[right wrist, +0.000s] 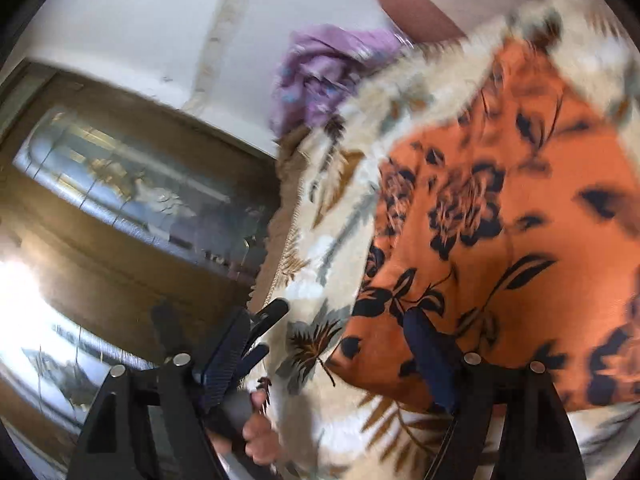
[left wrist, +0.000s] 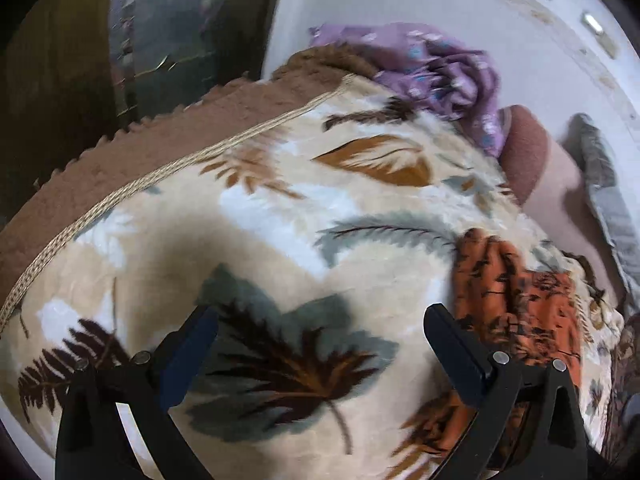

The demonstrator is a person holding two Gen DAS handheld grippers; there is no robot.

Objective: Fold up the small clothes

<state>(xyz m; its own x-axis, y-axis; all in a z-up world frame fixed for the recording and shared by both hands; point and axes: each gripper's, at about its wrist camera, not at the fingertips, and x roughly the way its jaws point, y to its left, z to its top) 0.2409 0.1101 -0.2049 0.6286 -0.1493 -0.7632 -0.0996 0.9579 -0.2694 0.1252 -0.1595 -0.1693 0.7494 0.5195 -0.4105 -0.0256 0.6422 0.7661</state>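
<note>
Under the left wrist camera lies a plush leaf-print blanket (left wrist: 256,216) with a brown fleece border (left wrist: 132,152), spread over what looks like a bed. Left gripper (left wrist: 320,344): jaws stand wide apart, nothing between them, hovering above bare blanket. The orange floral garment (left wrist: 516,304) sits off to the right of the jaws, its near edge just beside the right finger, lying on the blanket. A crumpled purple garment (left wrist: 436,68) waits at the far edge of the blanket, well apart from both.

Right wrist camera: right gripper (right wrist: 340,344) has jaws apart and empty; one finger is over the orange garment's (right wrist: 500,208) lower edge, the other off to the side over the blanket (right wrist: 332,240). Whether that finger touches the cloth is unclear; the frame is motion-blurred. The garment lies fairly flat with a soft crease running down it. The left gripper's fingertips (right wrist: 276,308) show at lower left, with a hand (right wrist: 258,436) gripping its handle. The purple garment (right wrist: 320,76) appears beyond.

Judged step: the orange piece is laid out, released, between folds. Next move calls for each gripper to pinch an edge or corner of the orange garment and carry it across, keeping the slippery cloth from dragging on the pile.
</note>
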